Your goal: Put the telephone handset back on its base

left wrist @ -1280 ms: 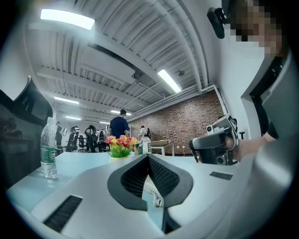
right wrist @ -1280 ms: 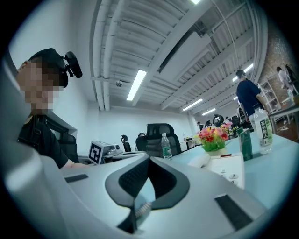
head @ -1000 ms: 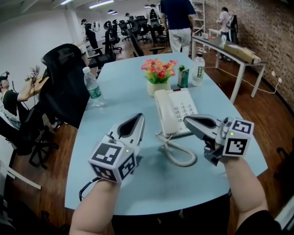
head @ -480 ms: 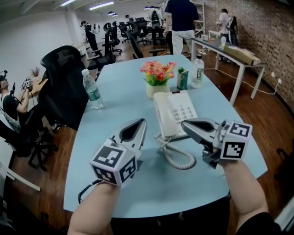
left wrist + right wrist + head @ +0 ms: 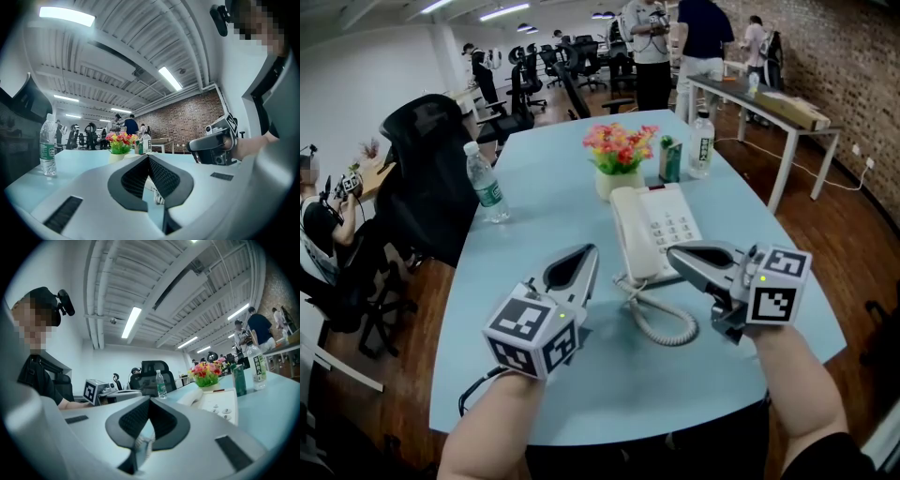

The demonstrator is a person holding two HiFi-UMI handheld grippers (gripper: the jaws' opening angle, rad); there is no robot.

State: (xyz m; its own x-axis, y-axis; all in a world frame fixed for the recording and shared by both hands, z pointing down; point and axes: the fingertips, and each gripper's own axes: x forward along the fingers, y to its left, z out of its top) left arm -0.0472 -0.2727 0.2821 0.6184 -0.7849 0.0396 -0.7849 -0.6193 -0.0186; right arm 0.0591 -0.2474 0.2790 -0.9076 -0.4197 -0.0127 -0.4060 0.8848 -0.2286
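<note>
Where the pale blue table (image 5: 534,225) narrows toward the person, the white telephone handset (image 5: 630,234) lies in its cradle along the left side of the base (image 5: 673,225), and the coiled cord (image 5: 661,323) loops out from the near edge onto the tabletop. Both tools hang above the table just short of the phone — the left gripper (image 5: 587,251) to the left of the cord, the right gripper (image 5: 677,255) with its tip over the base's near right corner. Each has its jaws pressed together with nothing between them; neither touches the handset. Beyond the phone stand a pot of flowers (image 5: 622,150) and, off to the left, a water bottle (image 5: 484,183).
</note>
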